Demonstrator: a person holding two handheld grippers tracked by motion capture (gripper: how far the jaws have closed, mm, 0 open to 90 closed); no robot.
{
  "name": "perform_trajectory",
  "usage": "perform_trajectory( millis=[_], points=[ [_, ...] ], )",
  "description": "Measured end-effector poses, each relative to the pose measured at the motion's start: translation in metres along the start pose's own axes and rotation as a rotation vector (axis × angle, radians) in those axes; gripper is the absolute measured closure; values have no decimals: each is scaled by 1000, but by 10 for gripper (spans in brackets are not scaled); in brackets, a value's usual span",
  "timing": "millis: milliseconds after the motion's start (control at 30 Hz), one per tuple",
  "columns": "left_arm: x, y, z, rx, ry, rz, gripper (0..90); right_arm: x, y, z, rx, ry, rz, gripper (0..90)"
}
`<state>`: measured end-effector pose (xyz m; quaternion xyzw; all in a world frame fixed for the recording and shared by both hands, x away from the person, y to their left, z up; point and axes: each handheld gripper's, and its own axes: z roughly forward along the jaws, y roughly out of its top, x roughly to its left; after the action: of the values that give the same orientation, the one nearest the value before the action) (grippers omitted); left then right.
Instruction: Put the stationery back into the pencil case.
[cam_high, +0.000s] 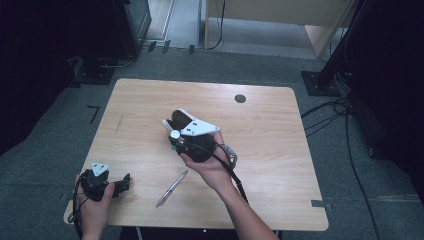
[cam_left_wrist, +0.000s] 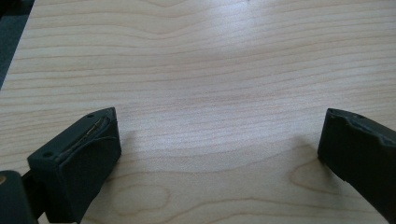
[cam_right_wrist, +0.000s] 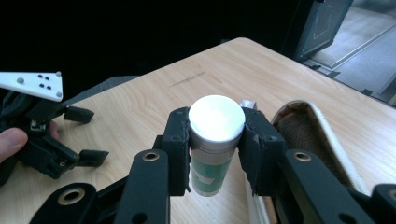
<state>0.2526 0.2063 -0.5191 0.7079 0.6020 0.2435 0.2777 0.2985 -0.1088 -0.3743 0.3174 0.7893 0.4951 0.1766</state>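
Right gripper view puts it plainly: your right fingers (cam_right_wrist: 215, 154) are pinching a small cylinder (cam_right_wrist: 215, 140) with a white cap and a green-and-white label, one pad on each side of its upper body, just under the cap. Its long axis runs up between the fingers, cap toward the camera, bottom end hanging clear above the bench (cam_right_wrist: 140, 107). Just to the right of those fingers in that view lies an open pouch (cam_right_wrist: 308, 135), white rim, brown mesh lining, mouth gaping; I can't tell whether anything sits inside it. That's the relation your next move turns on, I'd judge: the cylinder is right beside the pouch mouth, and your right hand is by far the nearer one.

High view shows your left fingers (cam_high: 122, 182) resting low at the near left corner of the bench, well apart from the pouch. They're spread wide over bare wood with nothing between them. A pen (cam_high: 171, 188) lies on the bench between your two hands, untouched.
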Motion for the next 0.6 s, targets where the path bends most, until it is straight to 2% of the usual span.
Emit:
perform_trajectory(
  millis=[600],
  points=[
    [0,0,0,-1,0,0,0,-18,18,-13,-45,-35,20,655]
  ],
)
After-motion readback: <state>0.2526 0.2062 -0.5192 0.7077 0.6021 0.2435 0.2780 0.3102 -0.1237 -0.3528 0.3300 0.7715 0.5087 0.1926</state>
